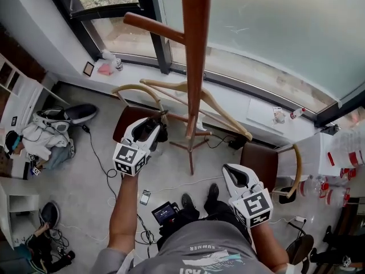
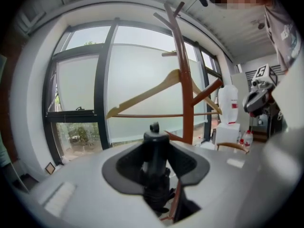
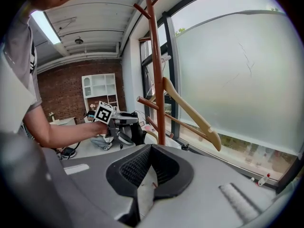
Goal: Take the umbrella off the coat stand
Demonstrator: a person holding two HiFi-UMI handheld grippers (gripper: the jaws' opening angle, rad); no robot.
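The reddish wooden coat stand point(image 1: 195, 50) rises in front of me, with a pale wooden hanger point(image 1: 222, 116) on one of its pegs. My left gripper point(image 1: 149, 125) is raised beside the pole's left side, shut on the black folded umbrella point(image 1: 159, 131). In the left gripper view the umbrella's black end point(image 2: 154, 165) stands upright between the jaws, with the stand point(image 2: 185, 94) and hanger point(image 2: 152, 91) behind it. My right gripper point(image 1: 235, 173) is lower and to the right, narrowly open with nothing in it point(image 3: 147, 184). The right gripper view also shows the left gripper point(image 3: 126, 121) beside the stand point(image 3: 156, 80).
A brown chair point(image 1: 128, 119) stands by the stand's base and another point(image 1: 259, 158) to the right. Clothes and shoes point(image 1: 45, 136) lie on the floor at left, with cables and a phone point(image 1: 145, 197) near my feet. The window ledge point(image 1: 262, 110) runs behind.
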